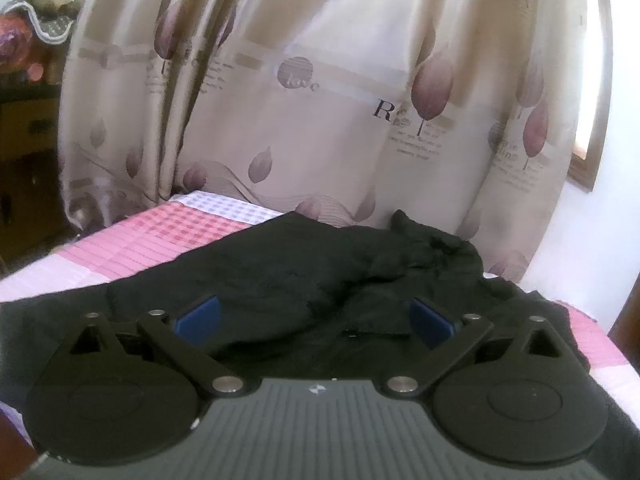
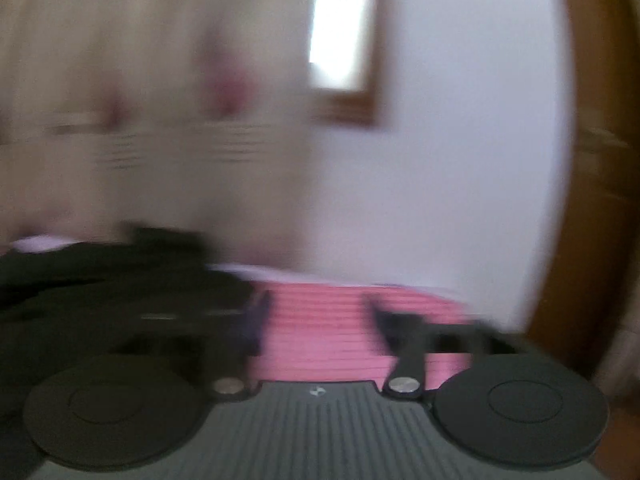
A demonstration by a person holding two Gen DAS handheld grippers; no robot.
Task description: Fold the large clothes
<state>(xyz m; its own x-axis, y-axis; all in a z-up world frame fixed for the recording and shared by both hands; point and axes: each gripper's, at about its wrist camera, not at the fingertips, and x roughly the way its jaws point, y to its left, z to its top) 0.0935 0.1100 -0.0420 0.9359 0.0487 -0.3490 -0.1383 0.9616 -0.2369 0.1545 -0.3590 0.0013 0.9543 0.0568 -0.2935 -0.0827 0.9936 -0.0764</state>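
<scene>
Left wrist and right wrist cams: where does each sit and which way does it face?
Left wrist: on the left gripper, facing forward over the black garment on the pink checked bedsheet toward the leaf-print curtain; its blue pads stand open.
Right wrist: on the right gripper, blurred, facing bedsheet, white wall and window; jaws open.
Shared: garment, bedsheet, curtain.

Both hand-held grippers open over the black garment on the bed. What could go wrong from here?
1. The black garment is bunched at its far end; a blind pinch there may catch several layers.
2. The right hand-held gripper is over the bare pink bedcover in a blurred view; closing now could grab bedding.
3. The left hand-held gripper holds nothing, so the fold is unanchored.
</scene>
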